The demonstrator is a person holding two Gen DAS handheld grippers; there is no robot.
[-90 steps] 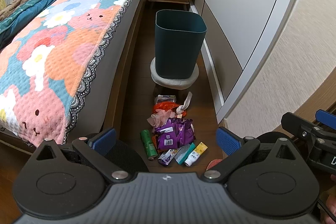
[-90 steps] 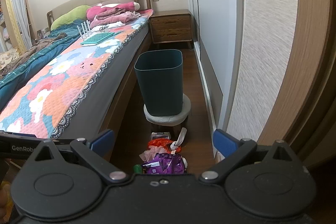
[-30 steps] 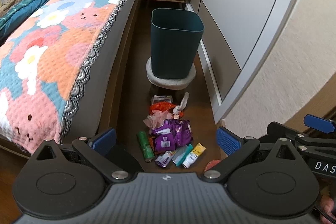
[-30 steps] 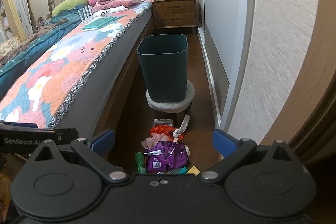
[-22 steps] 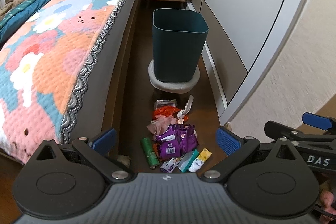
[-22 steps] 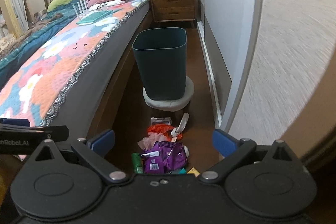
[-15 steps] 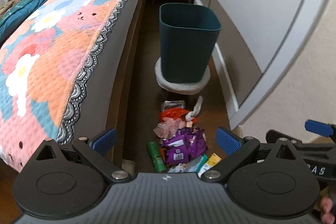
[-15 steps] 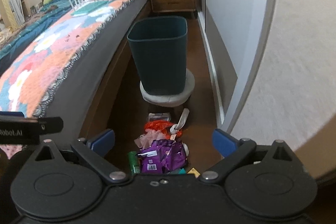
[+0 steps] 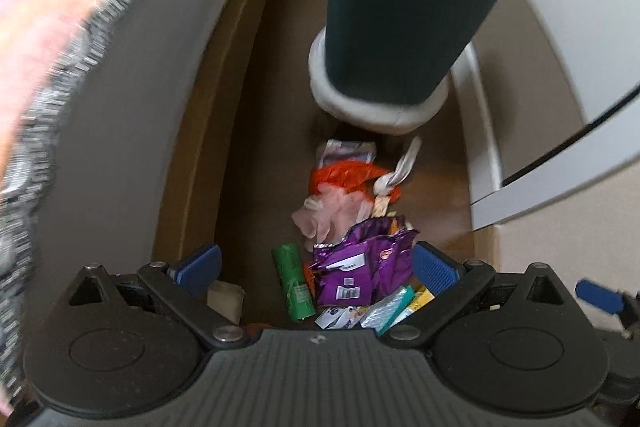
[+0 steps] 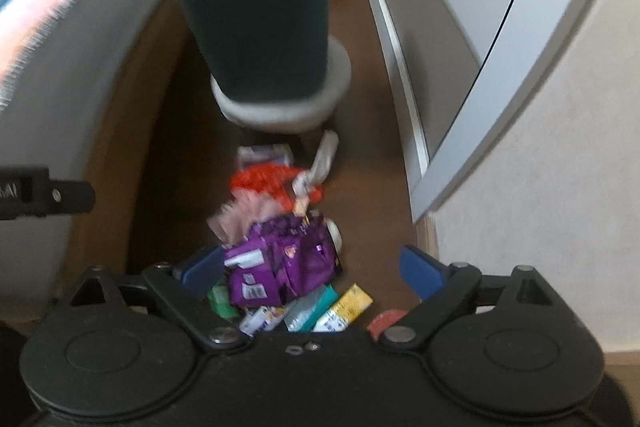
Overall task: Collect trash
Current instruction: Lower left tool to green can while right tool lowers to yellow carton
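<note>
A pile of trash lies on the wooden floor: a purple snack bag (image 9: 362,267) (image 10: 280,263), a green roll (image 9: 293,281), an orange wrapper (image 9: 344,177) (image 10: 268,179), a pink glove (image 9: 332,215) and small tubes (image 10: 340,307). Beyond it a dark teal bin (image 9: 400,15) (image 10: 260,15) stands on a low white stool (image 9: 376,107). My left gripper (image 9: 316,265) hangs open above the pile. My right gripper (image 10: 310,267) is wide too, its jaws closing slightly, with the purple bag below them and untouched. Both point steeply down.
The bed's grey side (image 9: 132,79) with a flowered cover runs along the left. White wardrobe doors (image 10: 480,27) and their rail line the right. The floor strip between them is narrow. A red disc (image 10: 386,321) lies by the right gripper.
Both grippers have dropped and tipped downward toward the trash pile, which now looks larger and nearer. The bin has slid to the top of both views. The pictures are motion-blurred.
</note>
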